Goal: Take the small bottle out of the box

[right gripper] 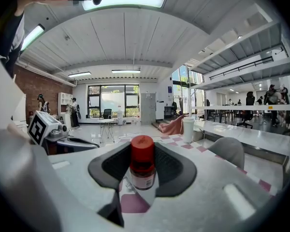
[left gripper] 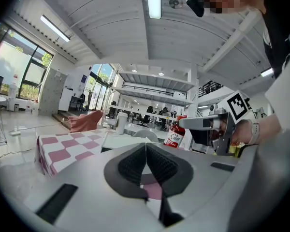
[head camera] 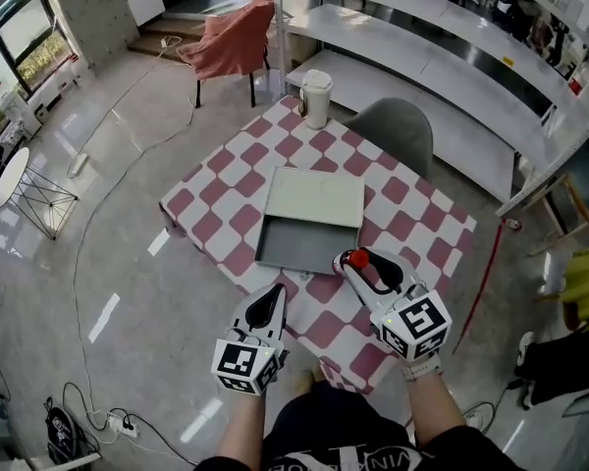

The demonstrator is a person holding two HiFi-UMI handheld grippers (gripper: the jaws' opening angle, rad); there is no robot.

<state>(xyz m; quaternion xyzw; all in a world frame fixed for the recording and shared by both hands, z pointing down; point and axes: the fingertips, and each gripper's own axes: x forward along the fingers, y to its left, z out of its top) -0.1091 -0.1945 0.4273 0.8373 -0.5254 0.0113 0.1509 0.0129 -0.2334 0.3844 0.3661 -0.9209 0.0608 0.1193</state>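
A small bottle (head camera: 355,258) with a red cap and a white label is clamped between the pads of my right gripper (head camera: 359,265), just off the near right corner of the open grey-green box (head camera: 304,244). In the right gripper view the small bottle (right gripper: 142,162) stands upright between the jaws of my right gripper (right gripper: 142,170). The box looks empty inside, with its lid (head camera: 316,196) laid back. My left gripper (head camera: 272,305) hovers at the table's near edge, its jaws shut on nothing. In the left gripper view, the left gripper (left gripper: 146,167) looks across at the small bottle (left gripper: 175,135).
The table (head camera: 226,189) has a red-and-white checkered cloth. A white lidded cup (head camera: 315,98) stands at its far corner. A grey chair (head camera: 395,131) is behind the table, a cloth-draped chair (head camera: 238,39) farther left, and white shelving (head camera: 442,37) along the right.
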